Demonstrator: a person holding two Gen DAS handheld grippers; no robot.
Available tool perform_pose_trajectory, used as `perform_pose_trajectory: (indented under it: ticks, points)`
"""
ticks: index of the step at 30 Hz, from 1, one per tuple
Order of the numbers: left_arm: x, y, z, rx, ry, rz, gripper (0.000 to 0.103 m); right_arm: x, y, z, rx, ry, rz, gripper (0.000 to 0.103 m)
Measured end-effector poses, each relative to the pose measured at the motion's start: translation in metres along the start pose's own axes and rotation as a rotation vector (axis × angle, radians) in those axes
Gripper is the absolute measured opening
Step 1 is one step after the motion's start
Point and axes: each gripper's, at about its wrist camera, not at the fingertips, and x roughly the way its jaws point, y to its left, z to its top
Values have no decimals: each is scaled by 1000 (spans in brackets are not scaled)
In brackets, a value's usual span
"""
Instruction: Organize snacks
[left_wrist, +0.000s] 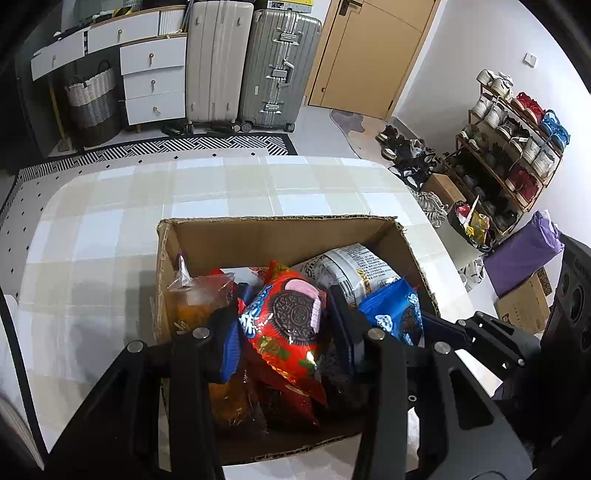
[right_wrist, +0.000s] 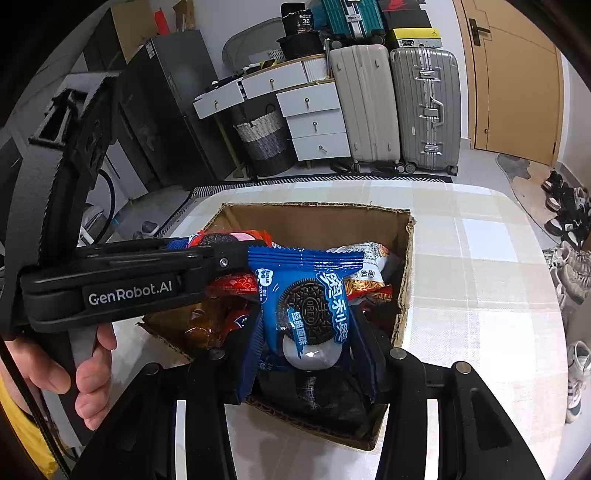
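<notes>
A cardboard box (left_wrist: 258, 236) full of snacks stands on the checked counter (left_wrist: 110, 221). The left tongs (left_wrist: 284, 321) pinch a red Oreo packet (left_wrist: 291, 314) between their pads, held over the box's contents. To the right, the right tongs (right_wrist: 306, 332) pinch a blue Oreo packet (right_wrist: 314, 295) upright above the same box. Behind the blue packet lies a white snack bag (left_wrist: 351, 266). A hand (right_wrist: 81, 373) grips the left handle.
</notes>
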Motion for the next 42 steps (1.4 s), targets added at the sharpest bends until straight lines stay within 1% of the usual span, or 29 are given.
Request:
perform_pose_trajectory:
  ticks: [2,4,8,10,12,14,16,18,20,24,25,26,27,28,29,30,32,33,36,40,42]
  points:
    - [-3,-4,-3,11,4,20,39,0,2,0,-6,0,-7,45]
    - [-8,-7,-3,17,-12,33,39,0,4,0,-14,3,-18,45]
    - [-19,-9,-3,4,-14,26,40,-1,7,1,-28,0,-46,46]
    - [-25,-6,-2,-5,-21,29,40,-3,6,3,-30,-8,-44,50]
    - [-32,-3,-2,-21,-19,10,43,-6,8,2,-33,-13,-44,51]
    - [-40,-1,-4,-32,-24,12,49,-8,9,2,-33,-14,-51,52]
    - [-47,0,-5,-41,-30,7,52,-9,9,3,-29,-16,-51,53]
    - [-52,3,-7,-57,-29,3,52,-11,6,4,-18,-29,-42,56]
    - [-59,5,-10,-69,-29,-10,53,-15,5,3,-5,-43,-34,64]
    - [-73,5,-17,-76,-36,-9,58,-30,1,4,40,-91,9,67]
    - [-78,5,-19,-79,-41,-7,61,-33,2,4,44,-97,17,67]
    - [-84,5,-22,-84,-51,4,64,-40,3,4,45,-113,20,69]
    - [-90,4,-24,-87,-60,21,65,-48,4,4,43,-135,6,71]
    - [-98,3,-27,-88,-74,38,65,-54,7,3,40,-148,-3,76]
    - [-106,2,-29,-88,-91,35,66,-63,8,2,38,-172,-11,81]
    - [-115,0,-33,-88,-112,24,67,-73,9,0,41,-198,-14,82]
    - [-134,-4,-41,-83,-150,28,79,-87,12,-3,45,-222,-8,84]
    - [-146,-8,-48,-80,-177,35,80,-95,15,-5,44,-229,-7,84]
    - [-178,-19,-66,-68,-229,34,81,-113,23,-12,29,-232,-13,85]
    - [-221,-33,-90,-63,-269,32,81,-143,33,-29,23,-259,-17,87]
    - [-246,-40,-109,-63,-296,35,82,-158,38,-39,30,-268,-18,89]
